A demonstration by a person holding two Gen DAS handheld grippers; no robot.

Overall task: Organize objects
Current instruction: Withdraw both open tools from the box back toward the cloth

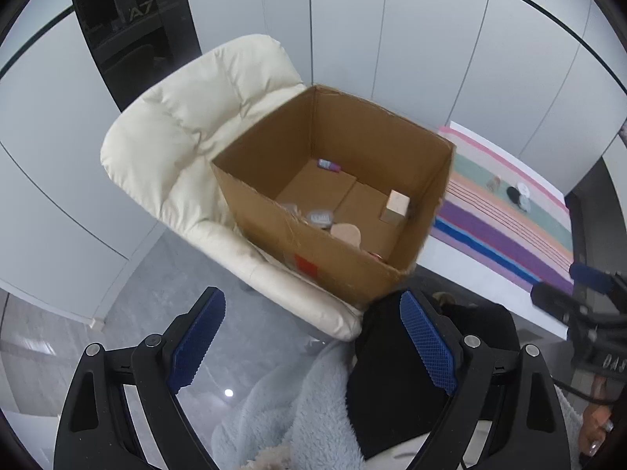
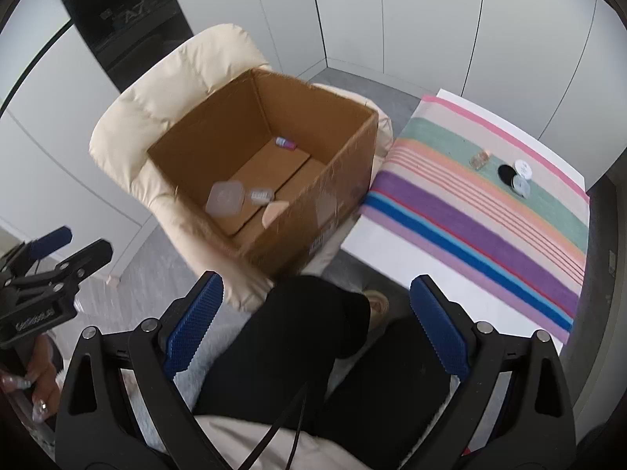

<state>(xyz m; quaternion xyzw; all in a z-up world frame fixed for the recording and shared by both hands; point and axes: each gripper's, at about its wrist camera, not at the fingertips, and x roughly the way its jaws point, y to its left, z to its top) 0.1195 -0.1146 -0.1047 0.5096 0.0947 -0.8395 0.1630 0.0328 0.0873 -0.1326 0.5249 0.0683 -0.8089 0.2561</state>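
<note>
My left gripper (image 1: 313, 344) is held wide, nothing between its blue pads (image 1: 198, 342), above my lap and the grey floor. My right gripper (image 2: 317, 327) is likewise spread wide and holds nothing, over my black-clad legs.

The box (image 1: 313, 246), open-topped cardboard, sits on the seat of a cream chair (image 1: 176, 117), just beside the tabletop (image 2: 376, 243). Inside the box: a small purple-capped bottle (image 1: 328, 164) against the far wall; a wooden block (image 1: 396, 205) upright near the right wall; a clear square lid (image 2: 225, 197) near the front wall; a small clear container (image 2: 260, 196) just beside it; a tan rounded piece (image 1: 347, 233) at the front edge.

A striped cloth (image 2: 490, 203) covers most of the tabletop. On its far green band lie a small glass jar (image 2: 480, 158), a black disc (image 2: 506, 173), a white disc (image 2: 523, 167) and a clear round lid (image 2: 521, 186), the last three clustered, the jar near them.
</note>
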